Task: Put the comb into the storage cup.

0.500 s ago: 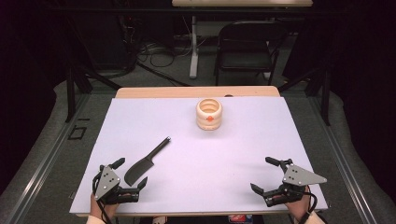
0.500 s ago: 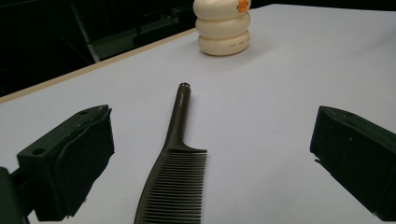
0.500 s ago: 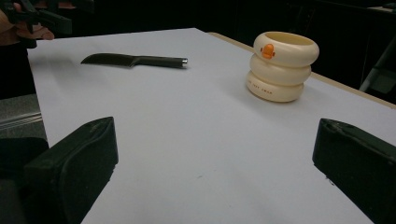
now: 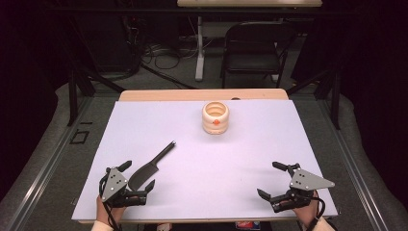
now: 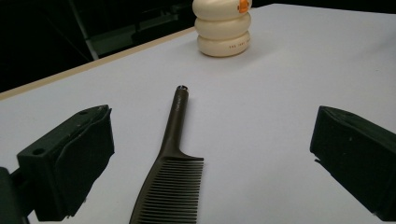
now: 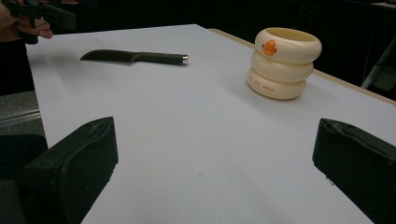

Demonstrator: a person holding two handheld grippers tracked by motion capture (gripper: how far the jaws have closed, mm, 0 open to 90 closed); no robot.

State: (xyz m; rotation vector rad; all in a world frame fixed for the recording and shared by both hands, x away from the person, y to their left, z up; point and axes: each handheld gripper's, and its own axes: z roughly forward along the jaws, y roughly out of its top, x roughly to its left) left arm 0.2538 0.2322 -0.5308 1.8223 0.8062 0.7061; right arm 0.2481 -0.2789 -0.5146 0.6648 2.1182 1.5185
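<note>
Dark brown plastic comb [image 4: 153, 164] with a long tapered handle: lies flat on the white surface [image 4: 250, 144], at its near left part, handle pointing away and to the right toward the middle. In the left gripper view the comb [image 5: 169, 177] runs up the centre, toothed end nearest the camera, handle tip [image 5: 181, 87] farthest. In the right gripper view it lies far off to the left [image 6: 133, 57].

Left gripper [image 4: 130, 182]: held by a hand at the near left edge, its fingers [image 5: 70, 158] spread wide on either side of the comb's toothed end, not touching it, holding nothing.

Cream ribbed cup of three stacked rings with a small orange duck mark [image 4: 215, 117]: stands upright at the far centre of the surface, well apart from the comb; small dark print shows on its lowest ring [image 5: 223, 28].

Right gripper [image 4: 278, 182]: held by a hand at the near right edge, fingers [image 6: 74, 168] wide apart, empty, well apart from comb and cup [image 6: 284, 63].

Surroundings: black folding chair [image 4: 255, 45], cables on the floor, dark room beyond the surface.
</note>
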